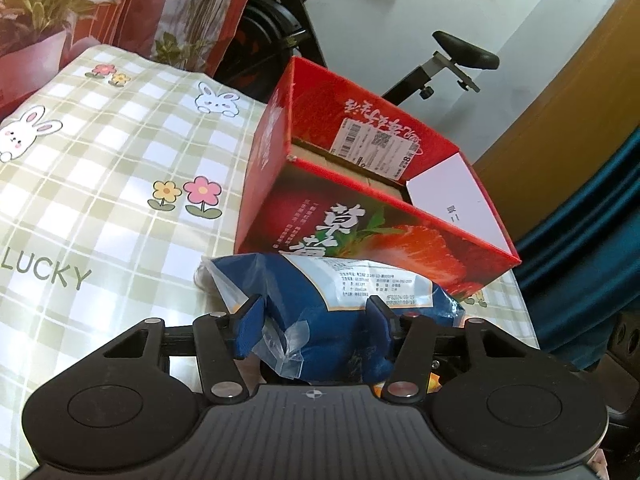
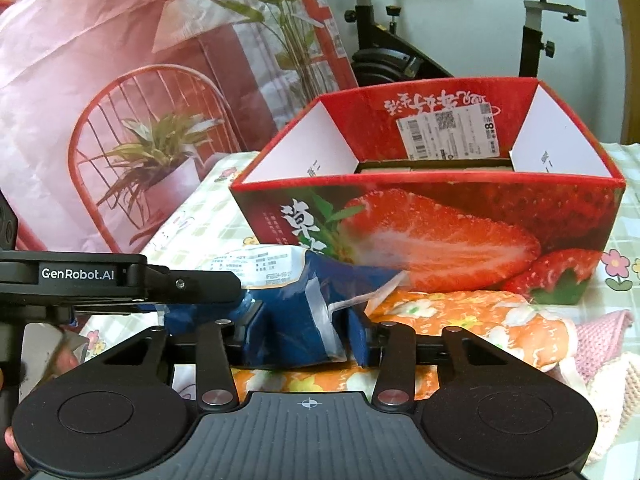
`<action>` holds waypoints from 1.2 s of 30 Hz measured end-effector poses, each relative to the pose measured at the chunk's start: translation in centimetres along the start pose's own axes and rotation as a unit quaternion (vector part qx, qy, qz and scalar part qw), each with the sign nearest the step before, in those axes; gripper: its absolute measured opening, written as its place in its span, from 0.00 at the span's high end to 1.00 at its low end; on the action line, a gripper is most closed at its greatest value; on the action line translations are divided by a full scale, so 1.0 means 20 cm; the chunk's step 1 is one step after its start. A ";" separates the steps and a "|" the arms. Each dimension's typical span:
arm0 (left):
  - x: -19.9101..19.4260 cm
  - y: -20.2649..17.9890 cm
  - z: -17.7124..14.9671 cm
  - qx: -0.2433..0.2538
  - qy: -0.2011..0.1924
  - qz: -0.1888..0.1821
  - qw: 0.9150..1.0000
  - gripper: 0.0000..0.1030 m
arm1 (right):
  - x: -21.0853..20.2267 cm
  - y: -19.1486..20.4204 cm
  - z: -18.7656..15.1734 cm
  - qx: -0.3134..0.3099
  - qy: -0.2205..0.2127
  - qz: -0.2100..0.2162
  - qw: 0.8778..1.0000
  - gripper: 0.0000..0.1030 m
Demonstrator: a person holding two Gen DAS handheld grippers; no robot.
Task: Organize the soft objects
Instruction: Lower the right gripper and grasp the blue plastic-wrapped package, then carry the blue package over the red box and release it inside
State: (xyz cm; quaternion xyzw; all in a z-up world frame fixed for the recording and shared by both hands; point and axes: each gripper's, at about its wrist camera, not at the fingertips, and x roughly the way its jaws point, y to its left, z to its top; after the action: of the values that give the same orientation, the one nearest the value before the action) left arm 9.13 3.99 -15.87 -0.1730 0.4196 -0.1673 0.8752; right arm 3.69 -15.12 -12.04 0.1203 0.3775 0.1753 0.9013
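While both grippers' fingers [image 1: 376, 312] clench it, blue packet [image 1: 320, 300] between them, before strawberry box [image 1: 380, 224].

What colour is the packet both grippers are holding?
Dark blue packet with a white label; clearest in the left wrist view.

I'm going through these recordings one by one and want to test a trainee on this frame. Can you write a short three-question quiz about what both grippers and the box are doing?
1. True or false: the left hand-held gripper and the right hand-held gripper both grip the blue plastic package.
2. Where is the blue plastic package relative to the red strawberry box? A) inside it B) in front of it, outside C) behind it
3. Fill in: beside the package, in front of the box, lies an orange ____ cloth.

Key: 1 true; 2 B; 3 floral. The right wrist view shows no soft object in the visible part of the box.
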 end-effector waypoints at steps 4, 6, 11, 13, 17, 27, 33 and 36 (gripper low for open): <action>-0.05 -0.03 0.01 0.011 -0.012 -0.002 1.000 0.45 | -0.05 0.02 0.00 -0.002 -0.012 0.004 1.000 0.61; -0.08 -0.05 0.01 0.017 -0.019 -0.003 1.000 0.45 | -0.08 0.03 0.01 -0.005 -0.020 0.006 1.000 0.61; -0.15 -0.11 0.01 0.035 -0.039 -0.007 0.999 0.44 | -0.17 0.06 0.02 -0.012 -0.041 0.008 0.999 0.61; -0.18 -0.13 0.01 0.040 -0.046 -0.010 0.998 0.44 | -0.20 0.07 0.03 -0.015 -0.049 0.009 0.999 0.61; -0.23 -0.17 0.02 0.051 -0.059 -0.016 0.997 0.44 | -0.27 0.09 0.05 -0.022 -0.067 0.008 0.997 0.61; -0.34 -0.24 0.05 0.069 -0.091 -0.035 0.993 0.44 | -0.41 0.16 0.11 -0.053 -0.100 0.003 0.994 0.61; -0.38 -0.28 0.11 0.079 -0.111 -0.050 0.989 0.44 | -0.47 0.18 0.18 -0.065 -0.115 0.006 0.991 0.61; -0.37 -0.30 0.15 0.085 -0.118 -0.055 0.988 0.44 | -0.49 0.17 0.23 -0.070 -0.124 0.006 0.990 0.61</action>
State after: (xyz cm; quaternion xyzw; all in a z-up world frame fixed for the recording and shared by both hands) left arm 6.22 2.45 -6.36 -0.1391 0.2871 -0.2284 0.9198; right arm -0.06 -16.43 -1.52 0.0800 0.2491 0.1906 0.9462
